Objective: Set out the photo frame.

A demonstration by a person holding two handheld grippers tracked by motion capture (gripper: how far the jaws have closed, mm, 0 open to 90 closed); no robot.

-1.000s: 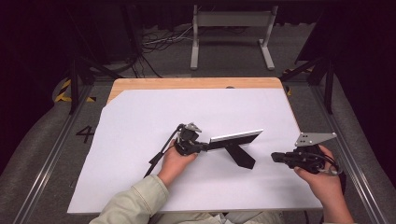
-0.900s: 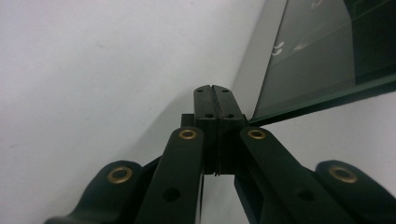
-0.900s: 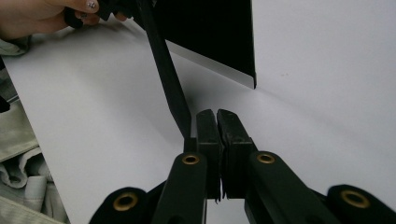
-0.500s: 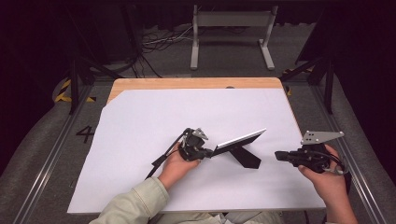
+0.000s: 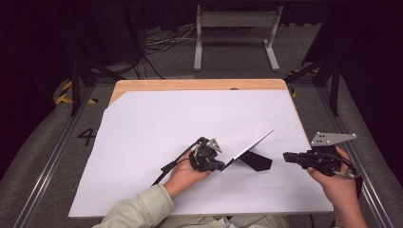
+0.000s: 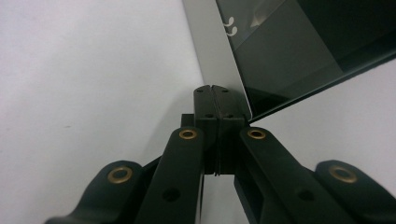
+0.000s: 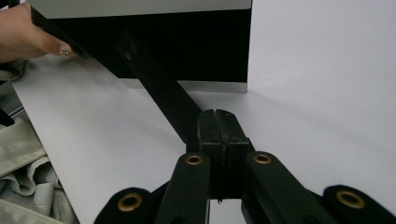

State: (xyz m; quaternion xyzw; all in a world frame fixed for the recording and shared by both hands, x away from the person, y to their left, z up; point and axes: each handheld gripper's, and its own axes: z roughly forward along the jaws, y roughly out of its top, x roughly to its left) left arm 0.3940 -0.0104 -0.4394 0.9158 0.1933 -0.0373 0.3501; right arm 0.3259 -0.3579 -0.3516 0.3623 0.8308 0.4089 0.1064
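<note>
A flat tablet (image 5: 248,148) with a silver back and dark glass face stands tilted on the white table, propped on a black kickstand (image 5: 257,162). My left gripper (image 5: 220,166) is shut, its tips against the tablet's lower left edge. In the left gripper view the closed jaws (image 6: 215,89) meet flush with nothing between them, and the tablet's silver edge (image 6: 212,51) and dark screen (image 6: 299,42) rise just beyond. My right gripper (image 5: 287,156) is shut and points left at the stand from a short way off. In the right gripper view its tips (image 7: 215,113) sit just before the black strut (image 7: 159,88).
A white sheet (image 5: 190,123) covers the wooden tabletop (image 5: 190,84), with wide bare room left and behind the tablet. Metal rails (image 5: 52,156) run along both sides. A white frame (image 5: 235,28) and cables lie on the floor beyond. A sleeve (image 7: 23,158) lies near the front edge.
My left gripper has slid to the right along the table, pushing the tablet's low edge; the tablet now stands steeper and farther right. The right hand has shifted only slightly right.
</note>
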